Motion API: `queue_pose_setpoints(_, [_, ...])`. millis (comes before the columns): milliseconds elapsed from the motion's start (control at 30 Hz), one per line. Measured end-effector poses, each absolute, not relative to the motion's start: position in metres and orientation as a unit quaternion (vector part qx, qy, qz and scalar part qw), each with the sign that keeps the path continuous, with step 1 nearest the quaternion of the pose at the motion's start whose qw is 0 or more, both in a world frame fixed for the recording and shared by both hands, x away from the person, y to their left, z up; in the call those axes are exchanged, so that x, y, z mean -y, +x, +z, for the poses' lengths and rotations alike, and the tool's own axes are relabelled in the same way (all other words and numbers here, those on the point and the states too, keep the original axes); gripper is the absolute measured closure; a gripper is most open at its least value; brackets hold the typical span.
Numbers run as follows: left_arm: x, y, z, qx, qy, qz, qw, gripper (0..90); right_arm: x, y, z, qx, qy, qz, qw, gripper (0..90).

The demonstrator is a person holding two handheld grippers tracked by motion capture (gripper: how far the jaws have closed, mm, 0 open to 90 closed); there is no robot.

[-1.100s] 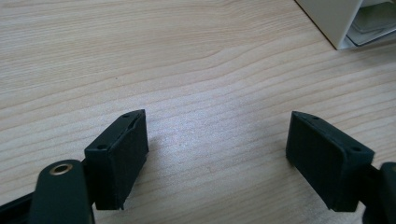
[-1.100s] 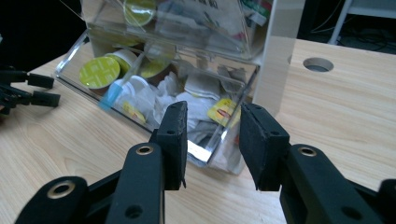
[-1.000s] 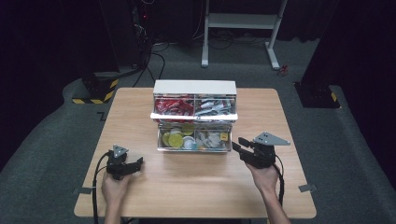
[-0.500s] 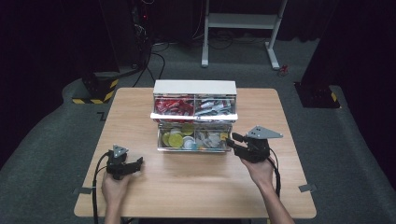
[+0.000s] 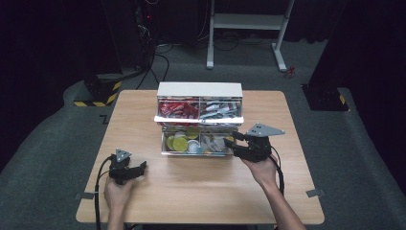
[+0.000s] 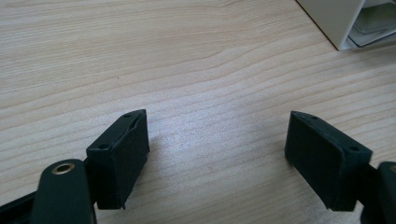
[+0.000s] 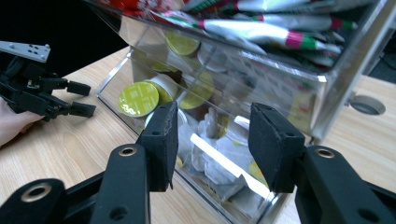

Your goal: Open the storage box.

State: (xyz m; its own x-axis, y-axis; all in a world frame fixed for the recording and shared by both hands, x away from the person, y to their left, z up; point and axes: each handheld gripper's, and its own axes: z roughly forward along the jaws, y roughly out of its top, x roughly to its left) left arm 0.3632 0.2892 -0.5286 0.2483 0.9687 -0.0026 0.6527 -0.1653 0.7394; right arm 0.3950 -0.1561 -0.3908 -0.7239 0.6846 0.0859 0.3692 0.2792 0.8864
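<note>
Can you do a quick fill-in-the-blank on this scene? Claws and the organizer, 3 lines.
1. The right claw has its jaws open at the ____ drawer of the clear organizer.
2. The left claw has its jaws ____, with bare wooden table between them.
3. The round capsules in that drawer have lids coloured ____.

Missing words: lower; open; yellow-green

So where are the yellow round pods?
The yellow pods sit in the left half of the clear bottom drawer, mid-table in the high view, just left of the right gripper.
</note>
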Motion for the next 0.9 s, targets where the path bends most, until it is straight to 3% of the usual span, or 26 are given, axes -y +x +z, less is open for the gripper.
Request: queue_pose_setpoints(900, [-0.289,0.363,-0.529,-0.561,0.723,0.247,0.320,22.2,0.143,0.403,-0.356,-0.785,0.310,0.510,0.168,50.8])
